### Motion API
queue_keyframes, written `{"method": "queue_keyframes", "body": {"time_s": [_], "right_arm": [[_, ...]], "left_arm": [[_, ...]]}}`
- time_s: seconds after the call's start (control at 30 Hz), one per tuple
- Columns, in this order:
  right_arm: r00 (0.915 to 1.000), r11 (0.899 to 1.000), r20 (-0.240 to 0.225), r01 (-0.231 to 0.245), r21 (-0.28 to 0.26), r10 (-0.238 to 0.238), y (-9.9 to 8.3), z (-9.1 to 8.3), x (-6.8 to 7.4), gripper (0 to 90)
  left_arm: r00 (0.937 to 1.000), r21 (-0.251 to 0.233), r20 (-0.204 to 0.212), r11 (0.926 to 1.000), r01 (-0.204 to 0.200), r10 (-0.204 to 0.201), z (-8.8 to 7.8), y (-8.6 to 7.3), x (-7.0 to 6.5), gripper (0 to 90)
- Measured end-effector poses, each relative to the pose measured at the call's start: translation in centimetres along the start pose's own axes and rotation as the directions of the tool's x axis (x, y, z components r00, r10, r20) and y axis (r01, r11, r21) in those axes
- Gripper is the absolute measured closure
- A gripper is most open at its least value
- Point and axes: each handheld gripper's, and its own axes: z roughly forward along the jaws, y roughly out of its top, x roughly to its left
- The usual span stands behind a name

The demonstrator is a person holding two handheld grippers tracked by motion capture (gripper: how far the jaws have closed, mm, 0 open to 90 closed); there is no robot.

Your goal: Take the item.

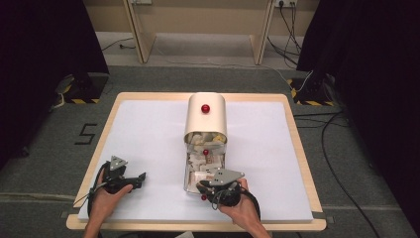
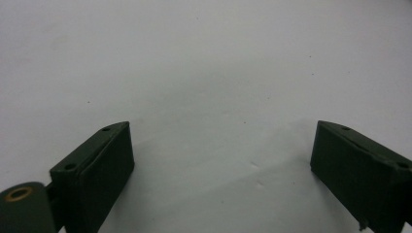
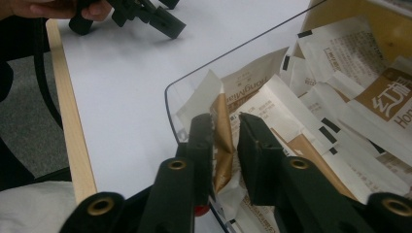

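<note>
High view: right gripper (image 1: 207, 190) works at the clear sachet box (image 1: 189, 171), six o'clock of the surface (image 1: 148, 139).

Left gripper view: fingers (image 2: 97, 170) spread, empty.

Right gripper view: fingers (image 3: 201, 145) pinching a brown-and-white sachet (image 3: 222, 141), light, crinkly, slippery; grip its flat edge.

The left black two-jaw gripper (image 1: 140, 177), at about seven o'clock on the table in the high view, carries a grey three-cornered plate (image 1: 117, 162) on top and trails a thin black cable (image 1: 91, 196). In its own view, each flat, matte jaw block shows two small screw holes along its top edge, with a brass-ringed pivot at eight o'clock. The right black two-jaw gripper (image 3: 226, 141) has a matching grey plate (image 1: 225, 176), a black cable and brass-ringed pivots. Both forearms are bare.
</note>
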Motion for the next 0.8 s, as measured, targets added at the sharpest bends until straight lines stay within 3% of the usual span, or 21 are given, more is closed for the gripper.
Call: {"method": "queue_keyframes", "body": {"time_s": [0.13, 0.37, 0.8], "right_arm": [[0.9999, 1.000, -0.008, 0.013, -0.007, -0.013, 0.0, -0.1, -0.1, 82.3], [0.9996, 0.999, 0.001, 0.029, -0.033, -0.029, 0.3, -0.7, 0.0, 83.1], [0.9995, 0.998, 0.031, 0.006, -0.065, -0.004, 0.6, -1.4, -0.4, 83.0]], "left_arm": [[1.0000, 0.000, 0.000, 1.0000, 0.000, 0.000, 0.0, 0.0, 0.0, 7.7], [1.0000, 0.000, 0.000, 1.0000, 0.000, 0.000, 0.0, 0.0, 0.0, 7.7], [1.0000, 0.000, 0.000, 1.0000, 0.000, 0.000, 0.0, 0.0, 0.0, 7.7]]}}
